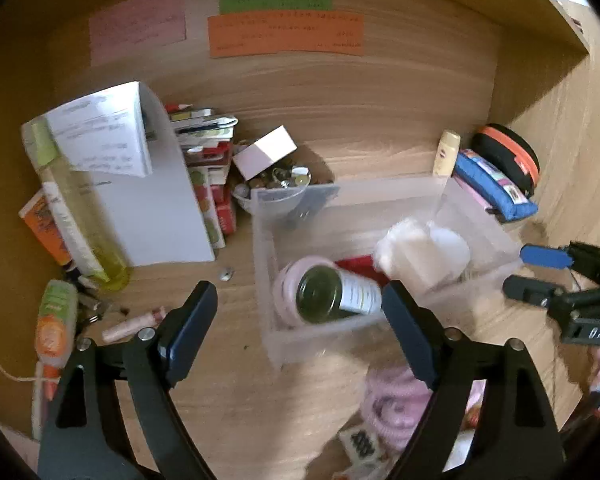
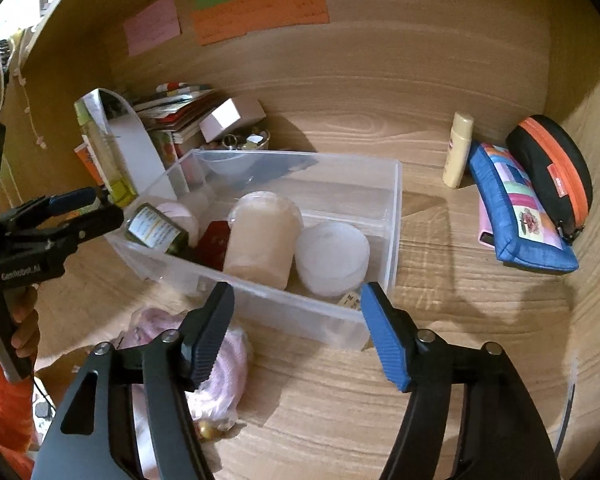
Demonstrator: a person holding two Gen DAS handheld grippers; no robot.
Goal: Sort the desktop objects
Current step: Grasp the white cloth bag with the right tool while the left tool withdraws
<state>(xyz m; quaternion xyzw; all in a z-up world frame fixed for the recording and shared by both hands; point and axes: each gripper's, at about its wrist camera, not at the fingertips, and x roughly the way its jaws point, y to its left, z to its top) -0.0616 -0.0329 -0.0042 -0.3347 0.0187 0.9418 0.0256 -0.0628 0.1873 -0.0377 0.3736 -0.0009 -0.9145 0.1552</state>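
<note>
Two grippers, the left gripper (image 1: 300, 320) and right gripper (image 2: 298, 332), hang with jaws apart and empty over the clear bin (image 2: 394, 216) at frame centre. The small jar (image 2: 156, 230) leans there on its side; it could roll and jostle neighbours.

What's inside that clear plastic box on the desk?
Inside the clear plastic box: a dark glass jar with a white label lying tilted on a pink round container, a red flat item, a peach tub and a white round tub. Whatever lies beneath them is hidden.
</note>
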